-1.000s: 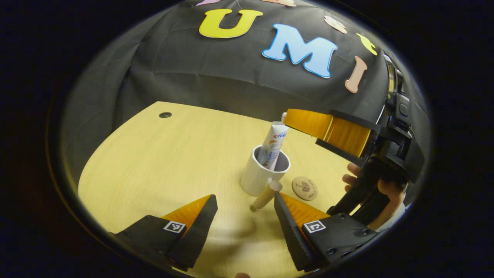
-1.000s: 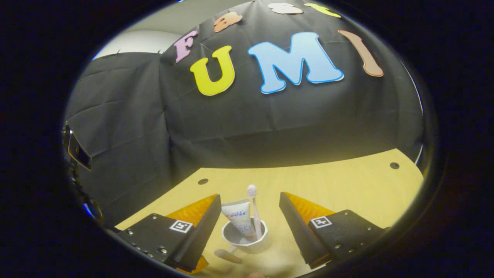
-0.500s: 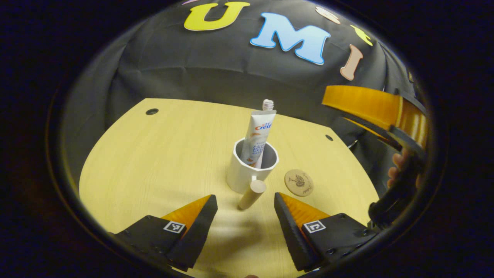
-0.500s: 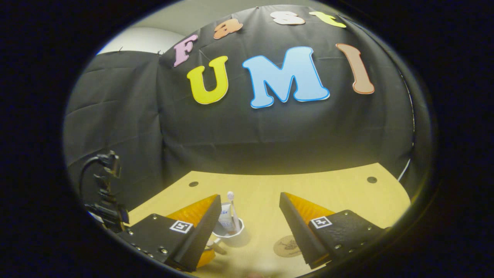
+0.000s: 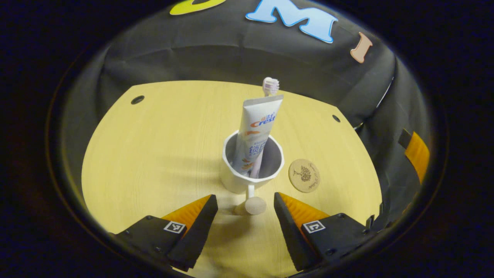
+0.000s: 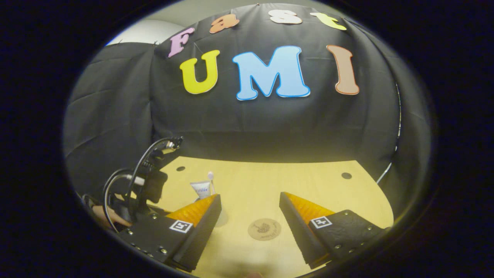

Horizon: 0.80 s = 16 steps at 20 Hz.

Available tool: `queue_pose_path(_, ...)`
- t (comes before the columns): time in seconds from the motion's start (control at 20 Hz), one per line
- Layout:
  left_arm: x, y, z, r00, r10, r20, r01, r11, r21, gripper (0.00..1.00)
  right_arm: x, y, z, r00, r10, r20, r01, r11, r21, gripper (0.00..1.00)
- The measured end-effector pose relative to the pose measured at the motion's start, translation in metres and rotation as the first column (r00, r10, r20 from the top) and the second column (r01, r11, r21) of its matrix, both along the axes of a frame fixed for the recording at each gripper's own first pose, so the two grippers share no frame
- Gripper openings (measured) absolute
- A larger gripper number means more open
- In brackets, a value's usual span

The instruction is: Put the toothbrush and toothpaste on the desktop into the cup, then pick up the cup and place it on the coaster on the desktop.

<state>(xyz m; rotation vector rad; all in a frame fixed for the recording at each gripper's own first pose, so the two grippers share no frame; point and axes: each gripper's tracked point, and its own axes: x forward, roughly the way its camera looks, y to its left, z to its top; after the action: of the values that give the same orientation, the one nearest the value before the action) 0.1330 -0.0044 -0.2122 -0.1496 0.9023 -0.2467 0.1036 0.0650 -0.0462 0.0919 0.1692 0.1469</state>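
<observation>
My left gripper [image 5: 246,199] open, straddling cup [image 5: 251,170] handle, untouched; toothpaste [image 5: 254,131], toothbrush [image 5: 270,85] inside. My right gripper [image 6: 251,200] open above coaster [image 6: 264,229].

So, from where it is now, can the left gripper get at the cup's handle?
Probably yes. The left gripper is open, and the cup's wooden handle points straight toward the gap between its fingers, with nothing between them on the desktop.
</observation>
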Motion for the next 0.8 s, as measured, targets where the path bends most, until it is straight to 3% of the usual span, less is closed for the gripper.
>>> queue_pose_path(0.25,0.006,0.000,-0.014,0.995,-0.031,-0.096,0.035,0.998,0.048,0.95,-0.022,-0.022,-0.026,0.997,-0.046,-0.061,0.044,0.999,-0.032,0.95)
queue_pose_path(0.45,0.013,-0.008,-0.017,0.989,-0.038,-0.142,0.044,0.998,0.039,0.85,-0.034,-0.030,-0.041,0.993,-0.065,-0.102,0.062,0.997,-0.038,0.95)
queue_pose_path(0.5,0.015,-0.008,-0.018,0.987,-0.033,-0.156,0.039,0.998,0.041,0.77,-0.037,-0.031,-0.042,0.992,-0.069,-0.106,0.065,0.997,-0.040,0.95)
queue_pose_path(0.6,0.016,-0.009,-0.024,0.982,-0.018,-0.187,0.023,0.999,0.026,0.80,-0.042,-0.032,-0.044,0.991,-0.073,-0.112,0.069,0.997,-0.038,0.95)
queue_pose_path(0.75,0.018,-0.010,-0.028,0.974,0.014,-0.226,-0.014,1.000,0.002,0.73,-0.045,-0.036,-0.049,0.988,-0.083,-0.129,0.080,0.996,-0.029,0.95)
queue_pose_path(0.8,0.020,-0.009,-0.030,0.972,0.021,-0.232,-0.020,1.000,0.005,0.63,-0.046,-0.036,-0.050,0.987,-0.085,-0.133,0.083,0.996,-0.021,0.95)
